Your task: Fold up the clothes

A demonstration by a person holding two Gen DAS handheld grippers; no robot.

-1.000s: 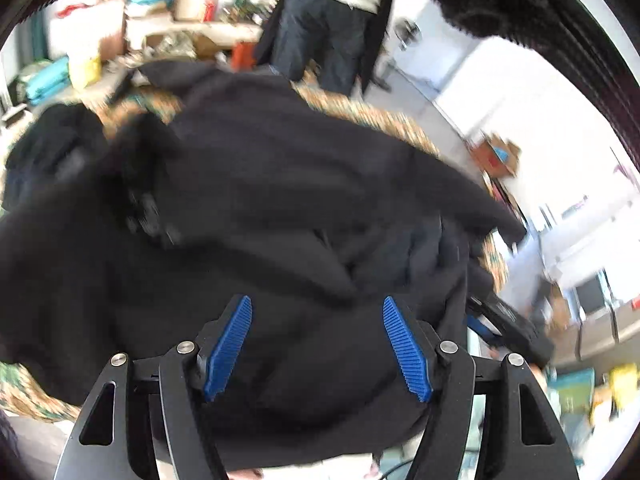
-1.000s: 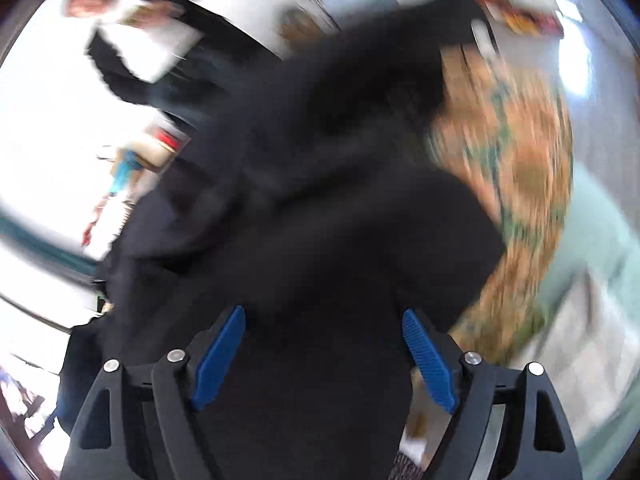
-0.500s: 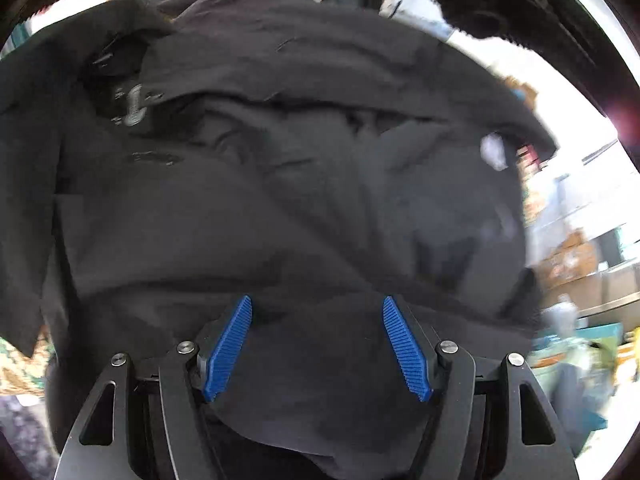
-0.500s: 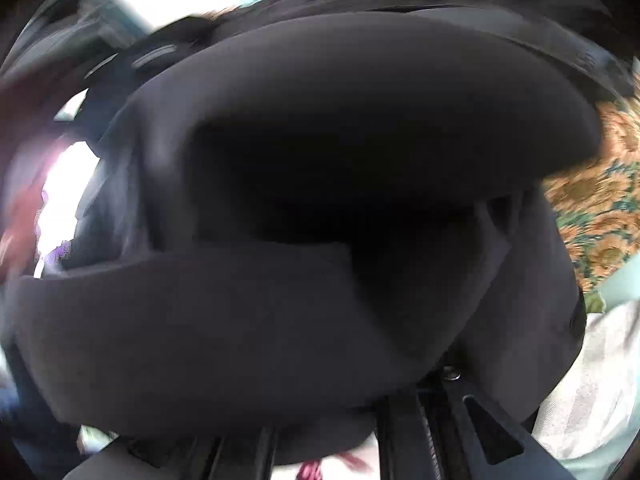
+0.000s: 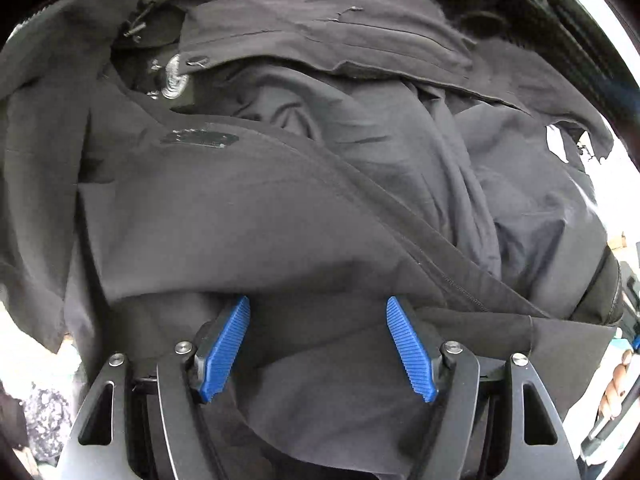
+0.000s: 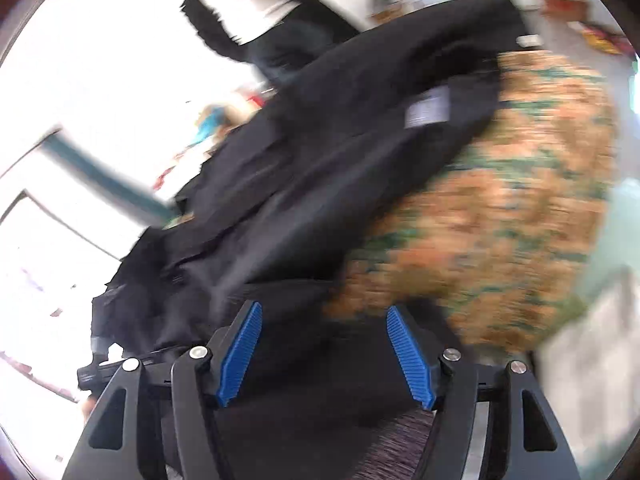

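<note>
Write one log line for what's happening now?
stage: folding | black jacket: bunched on floral cloth | left gripper: opening above jacket | right gripper: opening

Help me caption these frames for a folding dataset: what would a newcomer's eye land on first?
The crumpled black jacket fills nearly the whole left wrist view, bunched between that gripper's blue fingers. In the right wrist view it sprawls across a table with a sunflower-print tablecloth, blurred by motion, with dark cloth between the opening right gripper. A person in a white top stands behind, upper left.
</note>
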